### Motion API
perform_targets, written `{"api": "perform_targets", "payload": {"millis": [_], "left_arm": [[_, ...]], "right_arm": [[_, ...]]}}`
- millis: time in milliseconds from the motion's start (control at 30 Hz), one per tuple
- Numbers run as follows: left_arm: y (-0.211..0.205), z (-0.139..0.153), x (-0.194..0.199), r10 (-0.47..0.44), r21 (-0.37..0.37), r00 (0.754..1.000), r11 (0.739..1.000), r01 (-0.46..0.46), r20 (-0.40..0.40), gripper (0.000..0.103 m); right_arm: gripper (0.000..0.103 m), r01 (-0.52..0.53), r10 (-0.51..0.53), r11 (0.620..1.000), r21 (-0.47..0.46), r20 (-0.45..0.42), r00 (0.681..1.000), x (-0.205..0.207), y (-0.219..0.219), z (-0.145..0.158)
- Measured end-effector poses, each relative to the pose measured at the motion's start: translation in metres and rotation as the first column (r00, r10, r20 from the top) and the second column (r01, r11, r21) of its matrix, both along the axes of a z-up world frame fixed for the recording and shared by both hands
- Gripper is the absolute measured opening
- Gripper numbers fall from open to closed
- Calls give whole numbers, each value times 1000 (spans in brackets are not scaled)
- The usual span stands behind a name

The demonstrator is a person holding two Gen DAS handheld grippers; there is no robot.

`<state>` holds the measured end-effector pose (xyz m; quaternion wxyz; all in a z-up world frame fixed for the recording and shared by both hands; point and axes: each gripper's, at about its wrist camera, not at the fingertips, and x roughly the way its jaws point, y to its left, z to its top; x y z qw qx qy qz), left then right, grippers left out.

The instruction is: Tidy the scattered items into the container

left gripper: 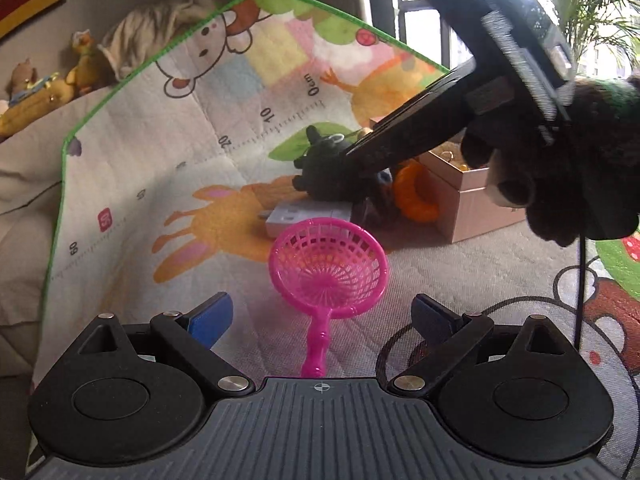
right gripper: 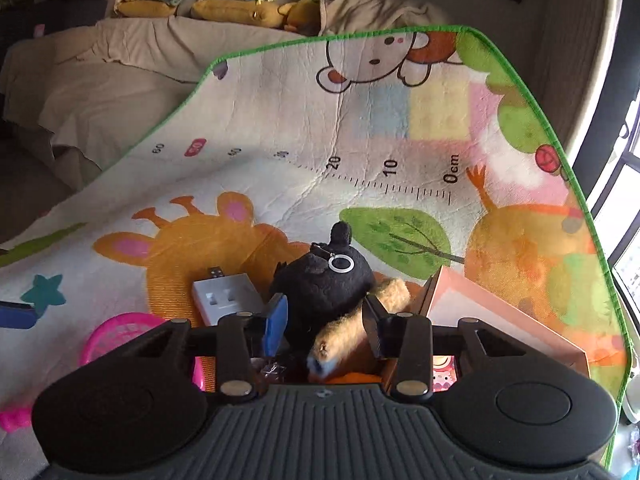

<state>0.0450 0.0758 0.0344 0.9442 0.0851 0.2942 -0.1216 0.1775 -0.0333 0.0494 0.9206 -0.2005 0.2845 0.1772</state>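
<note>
Right gripper (right gripper: 326,330) straddles the black plush (right gripper: 324,280), seemingly not yet clamped; left gripper (left gripper: 322,320) wide open over the pink strainer (left gripper: 328,268).

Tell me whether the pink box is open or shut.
Open. The pink box has no lid on top, and yellowish items show inside it in the left wrist view, behind the orange ring.

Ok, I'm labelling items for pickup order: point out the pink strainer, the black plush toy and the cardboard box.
pink strainer (left gripper: 328,268): left wrist view, on the mesh bowl.
black plush toy (right gripper: 324,276): right wrist view, on its round body.
cardboard box (left gripper: 476,200): left wrist view, on its front side wall.
</note>
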Motion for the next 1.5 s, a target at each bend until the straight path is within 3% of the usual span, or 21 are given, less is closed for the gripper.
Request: {"api": "perform_targets", "payload": {"millis": [67, 133, 200, 367, 467, 600, 667, 767, 900, 1000, 1167, 1233, 1300, 1333, 1500], "left_arm": [[3, 0, 0, -4, -17, 1000, 1000, 4, 1, 99], [5, -1, -1, -11, -30, 1000, 1000, 11, 0, 99], [6, -2, -2, -20, -32, 1000, 999, 20, 0, 99], [4, -3, -3, -40, -30, 999, 999, 40, -3, 99], [1, -2, -5, -47, -27, 999, 999, 47, -4, 99], [-3, 3, -13, -96, -20, 995, 995, 96, -3, 99], [-8, 3, -18, -125, -10, 992, 992, 125, -6, 100], [-15, 2, -25, -157, 6, 987, 988, 157, -11, 100], [-20, 1, -30, -172, 5, 985, 985, 172, -17, 100], [-20, -2, -32, -175, 11, 984, 984, 175, -24, 100], [-15, -4, -32, -156, 25, 987, 987, 156, -29, 101], [-12, -5, -31, -147, 21, 989, 989, 148, -34, 101], [-10, -6, -29, -141, 20, 989, 990, 141, -37, 101], [-9, -6, -29, -138, 19, 990, 990, 139, -38, 101], [-7, -8, -28, -132, 12, 990, 991, 132, -45, 101]], "right_arm": [[36, 8, -9, 1000, -30, -18, 1000, 11, 3, -5], [14, -3, 2, 999, -46, -22, 1000, 11, 2, -8], [8, -11, 10, 999, -34, -26, 1000, 5, -4, -6], [5, -66, 70, 994, 85, -39, 997, -30, -27, 24], [5, -129, 148, 975, 182, -95, 984, -60, -41, 45], [5, -259, 322, 926, 276, -215, 922, -97, -52, 54], [9, -278, 332, 926, 256, -202, 921, -107, -53, 56], [13, -244, 273, 952, 185, -151, 950, -105, -50, 52], [15, -199, 211, 974, 105, -122, 970, -88, -37, 27], [36, -192, 198, 979, 64, -103, 975, -77, -22, 4], [37, -170, 171, 985, 17, -125, 977, -56, -1, -30], [42, -179, 177, 984, -13, -107, 978, -52, 6, -39], [41, -178, 175, 984, -26, -100, 980, -49, 9, -44], [30, -179, 176, 984, -20, -106, 979, -49, 9, -44], [10, -215, 217, 976, 31, -109, 970, -68, -5, -27]]}}
